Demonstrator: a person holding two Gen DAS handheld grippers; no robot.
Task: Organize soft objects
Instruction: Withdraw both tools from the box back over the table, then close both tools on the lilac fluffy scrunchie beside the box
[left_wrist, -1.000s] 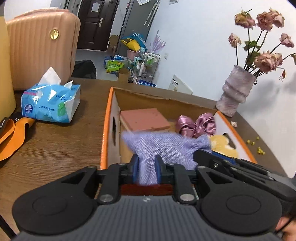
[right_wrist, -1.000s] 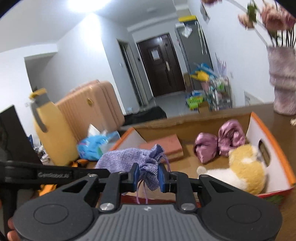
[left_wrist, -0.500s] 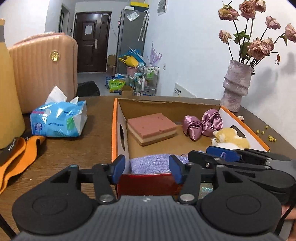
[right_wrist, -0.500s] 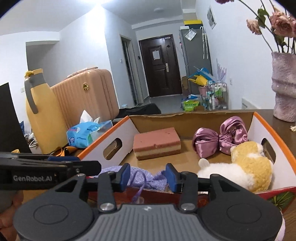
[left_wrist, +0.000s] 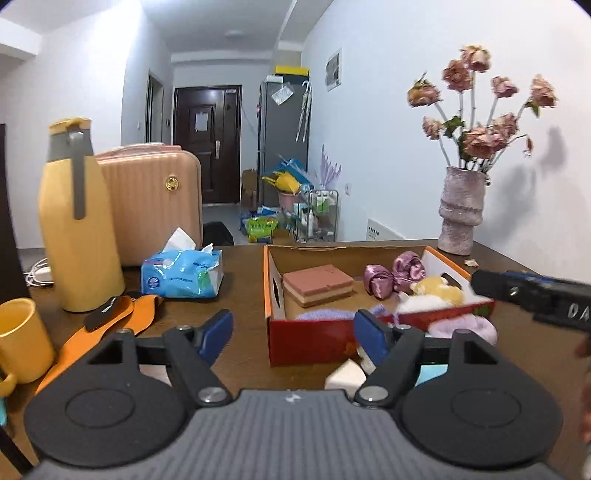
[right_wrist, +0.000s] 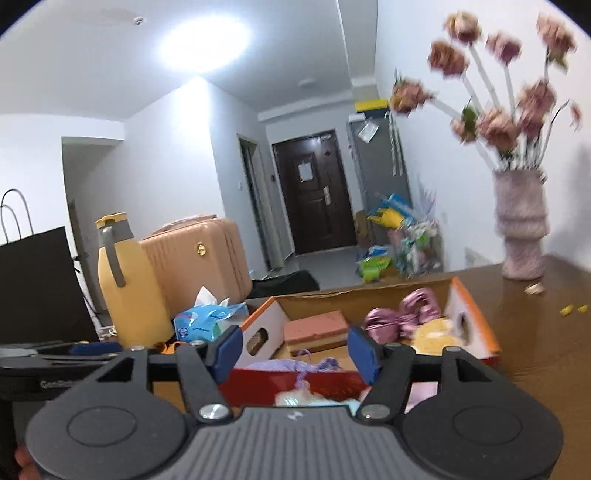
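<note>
On our wooden table sits a cardboard box holding a sponge, bow, plush toy and purple pouch; both our grippers, left and right, gape wide, empty.

The dark brown wooden table has a smooth, faintly glossy finish. The orange-rimmed cardboard box shows raw matt brown paperboard inside and a printed red front. In it lie a woven lilac cloth pouch, a shiny pink satin bow, a fluffy yellow plush toy and a matt pink layered sponge block. The blue tissue pack is glossy plastic film. The mauve vase looks rough and matt. The left hand-held gripper is matt black plastic with blue pads.
</note>
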